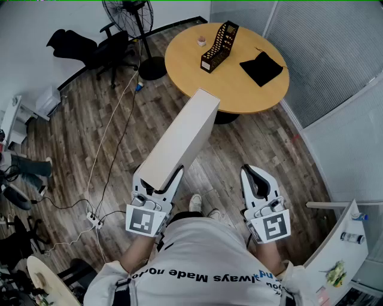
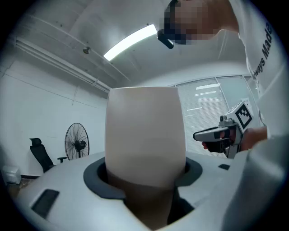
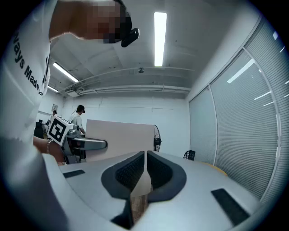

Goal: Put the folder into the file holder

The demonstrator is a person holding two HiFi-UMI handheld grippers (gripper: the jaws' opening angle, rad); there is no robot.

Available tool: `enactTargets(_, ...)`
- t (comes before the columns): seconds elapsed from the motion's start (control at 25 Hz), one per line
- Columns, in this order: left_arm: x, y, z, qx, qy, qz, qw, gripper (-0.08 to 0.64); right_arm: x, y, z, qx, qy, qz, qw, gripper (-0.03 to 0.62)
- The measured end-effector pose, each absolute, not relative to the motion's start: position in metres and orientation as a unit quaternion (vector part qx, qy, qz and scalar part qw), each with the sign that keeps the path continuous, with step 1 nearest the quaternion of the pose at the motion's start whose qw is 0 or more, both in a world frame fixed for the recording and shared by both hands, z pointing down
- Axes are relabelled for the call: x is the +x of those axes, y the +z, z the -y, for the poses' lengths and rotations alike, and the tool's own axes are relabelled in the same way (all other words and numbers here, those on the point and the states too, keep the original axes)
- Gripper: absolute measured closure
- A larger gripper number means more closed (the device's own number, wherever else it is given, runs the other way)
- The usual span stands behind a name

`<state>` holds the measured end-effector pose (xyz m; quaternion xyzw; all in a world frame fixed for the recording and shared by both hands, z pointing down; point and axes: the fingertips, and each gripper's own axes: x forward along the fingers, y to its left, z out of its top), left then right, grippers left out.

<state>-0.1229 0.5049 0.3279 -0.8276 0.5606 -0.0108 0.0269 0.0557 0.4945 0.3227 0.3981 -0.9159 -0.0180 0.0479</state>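
head view: person standing on a wood floor. left gripper [image 1: 158, 184] has its jaws set wide around the near end of the beige folder [image 1: 182, 140]; the folder sticks out level, its far end over the near edge of the round table [image 1: 239, 95]. the black file holder [image 1: 219, 45] stands on the far part of the table, well apart from the folder, with a black cloth [image 1: 261, 67] to its right and a small object [image 1: 202, 42] to its left. right gripper [image 1: 256, 179] is held beside the left one, with nothing in it. a fan [image 1: 134, 18] and an office chair [image 1: 96, 51] stand beyond the table's left side.

left gripper view: folder [image 2: 145, 135] fills the gap between the jaws, and both pads press on its sides. right gripper [image 2: 203, 134] shows at right, in a hand.

right gripper view: right gripper [image 3: 145, 169] jaws are together, with only a thin slit between the pads and nothing between them. folder [image 3: 122, 137] shows at left as a broad flat face, with the left gripper [image 3: 92, 144] on its near end. a second person [image 3: 79, 118] stands far back.
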Motion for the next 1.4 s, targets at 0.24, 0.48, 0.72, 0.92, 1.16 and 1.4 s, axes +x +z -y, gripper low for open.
enactTargets(0.24, -0.134, 0.328, -0.503, -0.828, -0.012, -0.560, 0.025, 0.276, 0.047, 0.321, -0.490, 0.401, -0.024, 0.914, 0.049, 0.549)
enactTargets(0.48, -0.150, 0.326, -0.498, -0.831, -0.007, -0.555, 0.028, 0.276, 0.036, 0.318, -0.482, 0.415, -0.021, 0.909, 0.041, 0.549)
enactTargets(0.72, -0.165, 0.325, -0.496, -0.833, -0.011, -0.552, 0.026, 0.276, 0.022, 0.321, -0.484, 0.419, -0.017, 0.907, 0.042, 0.549)
enactTargets(0.92, -0.173, 0.327, -0.499, -0.834, 0.000, -0.551, 0.026, 0.276, 0.016, 0.325, -0.486, 0.420, -0.012, 0.906, 0.048, 0.549)
enactTargets(1.16, -0.175, 0.331, -0.496, -0.832, -0.002, -0.554, 0.024, 0.276, 0.014, 0.328, -0.481, 0.417, -0.013, 0.908, 0.049, 0.549)
enactTargets(1.4, -0.171, 0.333, -0.481, -0.831, -0.004, -0.556, 0.025, 0.276, 0.019, 0.331, -0.465, 0.418, -0.010, 0.907, 0.045, 0.549)
